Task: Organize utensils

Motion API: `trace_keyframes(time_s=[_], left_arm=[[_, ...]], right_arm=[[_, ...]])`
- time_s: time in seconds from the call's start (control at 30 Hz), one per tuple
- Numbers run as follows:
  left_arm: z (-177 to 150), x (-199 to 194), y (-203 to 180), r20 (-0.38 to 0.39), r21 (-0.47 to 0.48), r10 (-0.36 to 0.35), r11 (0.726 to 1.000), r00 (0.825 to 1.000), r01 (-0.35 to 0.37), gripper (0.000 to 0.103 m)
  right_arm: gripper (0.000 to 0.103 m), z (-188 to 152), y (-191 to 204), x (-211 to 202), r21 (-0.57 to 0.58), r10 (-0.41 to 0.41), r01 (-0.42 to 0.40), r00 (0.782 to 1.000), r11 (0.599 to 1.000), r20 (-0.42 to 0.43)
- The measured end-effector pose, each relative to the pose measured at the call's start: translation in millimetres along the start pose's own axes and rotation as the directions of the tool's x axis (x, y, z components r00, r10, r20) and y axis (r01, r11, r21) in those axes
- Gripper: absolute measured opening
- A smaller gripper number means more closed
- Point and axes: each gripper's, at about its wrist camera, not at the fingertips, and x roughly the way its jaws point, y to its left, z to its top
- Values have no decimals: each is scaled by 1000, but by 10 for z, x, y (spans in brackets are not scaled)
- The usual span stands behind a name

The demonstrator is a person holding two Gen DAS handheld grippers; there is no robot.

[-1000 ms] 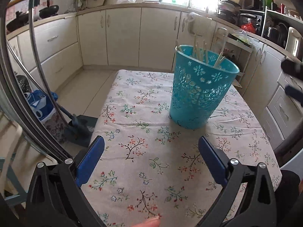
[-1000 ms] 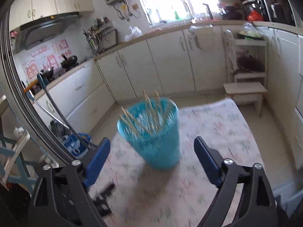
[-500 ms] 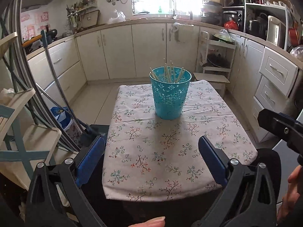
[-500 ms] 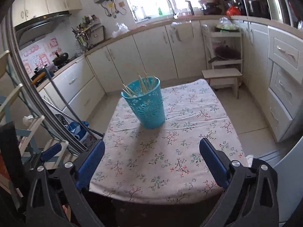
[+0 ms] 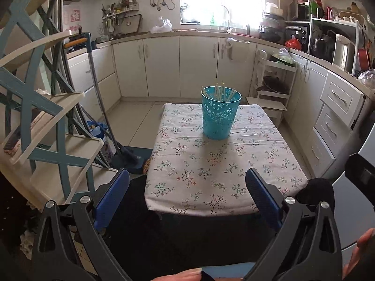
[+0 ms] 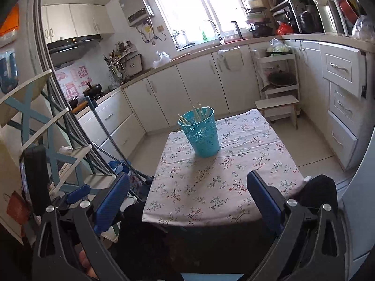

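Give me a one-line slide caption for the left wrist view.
Open left gripper held back from the floral-cloth table, where a turquoise basket holds upright chopsticks.

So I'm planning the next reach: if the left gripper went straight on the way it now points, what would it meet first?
Probably the near edge of the floral tablecloth, then the perforated turquoise plastic basket holding pale chopsticks. The open left gripper holds nothing; depth is uncertain.
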Motion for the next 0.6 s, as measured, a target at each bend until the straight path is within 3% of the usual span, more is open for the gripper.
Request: trace_keyframes(time_s=[0.6], left_arm=[[0,-244,-23,55,15,15,1000,998,-16,95]], right_arm=[[96,-44,95,-138,-33,16,-16,1000,999,8]])
